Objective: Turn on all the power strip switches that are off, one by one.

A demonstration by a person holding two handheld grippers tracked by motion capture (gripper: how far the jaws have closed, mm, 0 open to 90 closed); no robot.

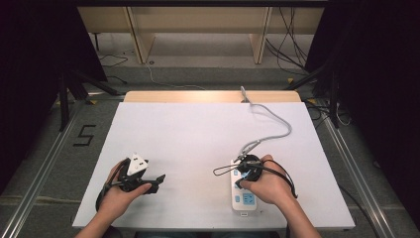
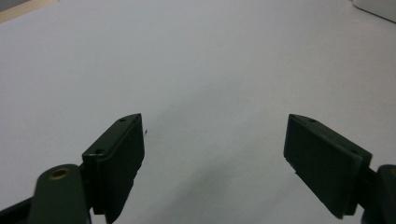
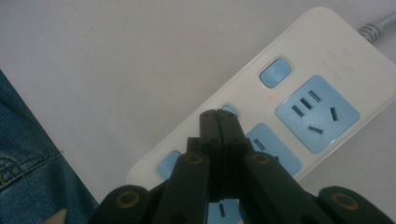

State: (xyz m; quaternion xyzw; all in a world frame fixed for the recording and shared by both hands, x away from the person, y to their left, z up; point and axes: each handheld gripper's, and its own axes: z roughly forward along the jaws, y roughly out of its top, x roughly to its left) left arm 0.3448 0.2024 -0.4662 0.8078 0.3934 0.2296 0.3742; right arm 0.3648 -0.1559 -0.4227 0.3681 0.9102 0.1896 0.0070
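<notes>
Closed jaws of the right gripper [image 3: 218, 116], holding nothing, press tip-down on the white power strip [image 3: 322, 60] near the table's [image 1: 163, 129] front edge. Well apart, the left gripper [image 2: 215, 154] gapes wide and empty over bare tabletop.

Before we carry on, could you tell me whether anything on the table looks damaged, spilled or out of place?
Nothing stands out. The power strip lies flat and looks intact on the white table, its grey cable trailing to the far edge. The right hand-held gripper is closed over the strip's buttons; the left hand-held gripper is open above bare table.
</notes>
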